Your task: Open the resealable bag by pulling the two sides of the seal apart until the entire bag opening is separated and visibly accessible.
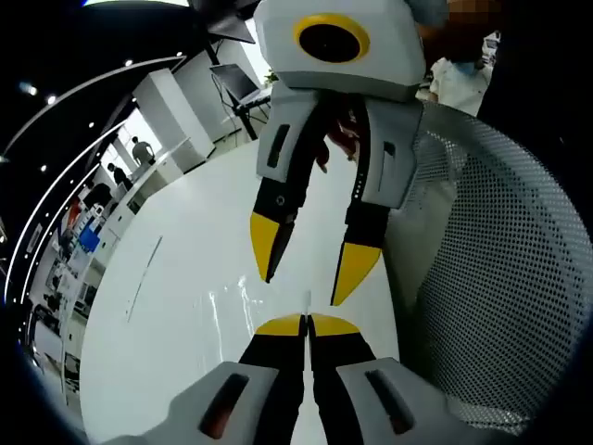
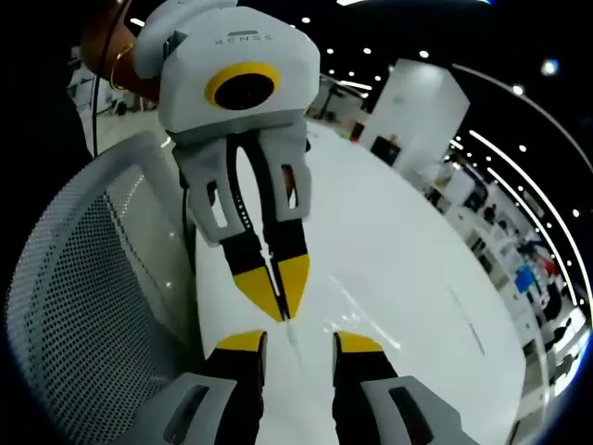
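left gripper (image 1: 307,326) jaws pressed together on clear bag (image 1: 232,301) | right gripper (image 2: 298,342) spread, 12 o'clock of left | table (image 2: 408,269) | mesh chair (image 1: 500,260) at 3 o'clock

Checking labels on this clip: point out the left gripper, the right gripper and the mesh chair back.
left gripper (image 1: 307,325): left gripper view, between its closed yellow tips.
right gripper (image 2: 301,341): right gripper view, gap between its parted tips.
mesh chair back (image 1: 505,278): left gripper view, perforated panel.

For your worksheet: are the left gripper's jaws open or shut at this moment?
Shut. In the left gripper view, the left gripper has its yellow tips pressed together with no gap; the right gripper view shows the same. Whether they pinch the clear bag cannot be told.
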The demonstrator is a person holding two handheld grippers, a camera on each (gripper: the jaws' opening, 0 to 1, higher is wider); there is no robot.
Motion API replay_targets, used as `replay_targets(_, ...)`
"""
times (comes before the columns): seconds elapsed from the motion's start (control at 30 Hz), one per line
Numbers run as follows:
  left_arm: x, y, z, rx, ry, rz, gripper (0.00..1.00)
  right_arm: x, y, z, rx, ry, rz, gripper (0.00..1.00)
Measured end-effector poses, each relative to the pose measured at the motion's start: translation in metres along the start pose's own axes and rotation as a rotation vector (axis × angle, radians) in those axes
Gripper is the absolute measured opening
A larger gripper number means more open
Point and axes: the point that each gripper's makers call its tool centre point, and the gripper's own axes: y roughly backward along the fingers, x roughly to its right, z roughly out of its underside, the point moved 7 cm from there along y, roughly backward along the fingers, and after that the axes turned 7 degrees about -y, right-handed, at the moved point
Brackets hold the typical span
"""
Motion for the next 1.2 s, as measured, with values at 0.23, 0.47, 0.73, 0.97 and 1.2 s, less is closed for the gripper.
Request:
replay_targets(0.23,0.003,0.0,-0.001,0.005,0.004,0.006,0.0,-0.003,-0.003,0.003,-0.029,0.042,-0.044,0.08)
replay_targets(0.47,0.004,0.002,-0.003,0.011,0.006,0.01,0.0,-0.005,-0.005,0.006,-0.041,0.079,-0.056,0.01)
replay_targets(0.73,0.006,0.002,-0.004,0.014,-0.001,0.02,0.0,-0.008,-0.005,0.005,-0.058,0.128,-0.064,0.0)
replay_targets(0.97,0.007,0.001,-0.006,0.026,-0.001,0.021,0.0,-0.009,-0.004,0.003,-0.063,0.159,-0.077,0.0)
replay_targets(1.2,0.009,-0.001,-0.005,0.021,-0.008,0.04,0.0,-0.012,-0.003,0.001,-0.063,0.192,-0.092,0.0)
